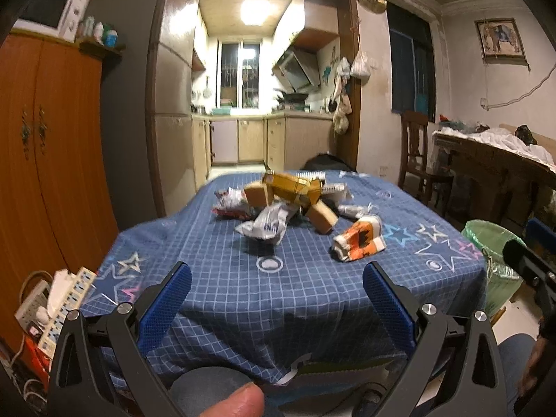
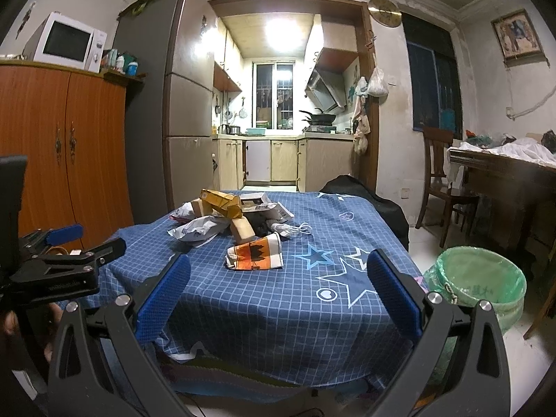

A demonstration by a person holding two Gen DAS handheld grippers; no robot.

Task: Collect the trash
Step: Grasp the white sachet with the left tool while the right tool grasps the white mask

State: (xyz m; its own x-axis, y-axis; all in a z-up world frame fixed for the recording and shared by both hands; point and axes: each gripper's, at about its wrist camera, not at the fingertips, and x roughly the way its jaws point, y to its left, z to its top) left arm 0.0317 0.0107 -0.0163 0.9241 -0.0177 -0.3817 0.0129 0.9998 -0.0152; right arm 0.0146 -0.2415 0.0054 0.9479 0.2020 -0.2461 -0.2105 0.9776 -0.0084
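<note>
A heap of trash lies mid-table on the blue checked cloth: a yellow carton, small brown boxes, a crumpled grey-white wrapper and, nearest, an orange-and-white wrapper. My left gripper stands open short of the table's near edge, nothing between its blue pads. My right gripper is open too, held before the near edge, empty. A bin with a green liner stands on the floor right of the table.
An orange wooden cupboard stands left, with power strips and clutter at its foot. A dark chair and a cluttered sideboard are on the right. The kitchen opens behind the table. A thumb shows at the bottom.
</note>
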